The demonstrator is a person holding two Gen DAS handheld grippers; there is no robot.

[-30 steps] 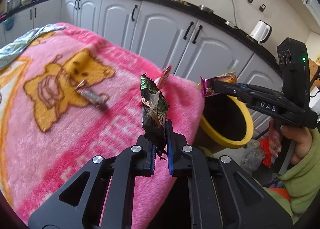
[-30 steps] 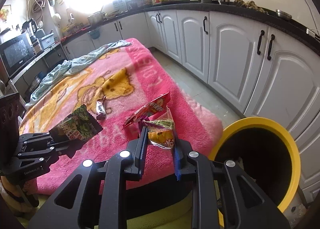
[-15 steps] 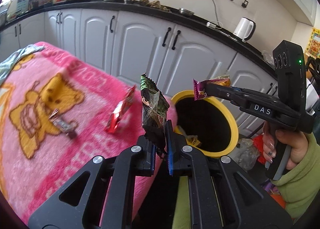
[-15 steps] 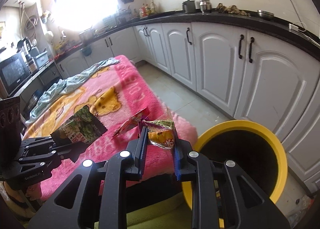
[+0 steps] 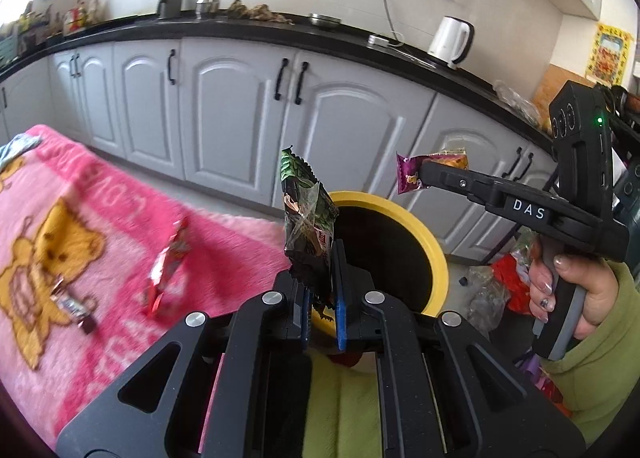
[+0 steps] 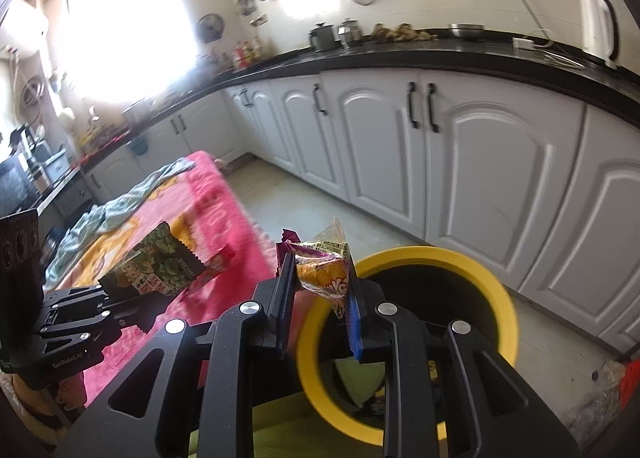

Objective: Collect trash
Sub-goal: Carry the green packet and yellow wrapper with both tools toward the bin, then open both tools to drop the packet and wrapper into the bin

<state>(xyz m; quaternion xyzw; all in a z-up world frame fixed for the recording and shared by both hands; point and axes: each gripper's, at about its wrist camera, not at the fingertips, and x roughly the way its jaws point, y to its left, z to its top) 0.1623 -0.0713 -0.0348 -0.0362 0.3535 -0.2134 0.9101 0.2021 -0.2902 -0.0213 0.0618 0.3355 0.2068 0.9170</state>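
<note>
My left gripper is shut on a green snack wrapper that stands upright, at the near rim of the yellow trash bin. My right gripper is shut on a purple and orange snack wrapper held over the bin's near rim. In the left wrist view the right gripper holds its wrapper above the bin's far side. In the right wrist view the left gripper holds the green wrapper over the blanket.
A pink blanket holds a red wrapper and a small dark wrapper. White cabinets run behind under a black counter. Bags and clutter lie on the floor beside the bin. A teal cloth lies on the blanket.
Both grippers have swung right, away from the blanket and toward the yellow bin, each still holding its wrapper. The bin now sits closer and more central in both views.
</note>
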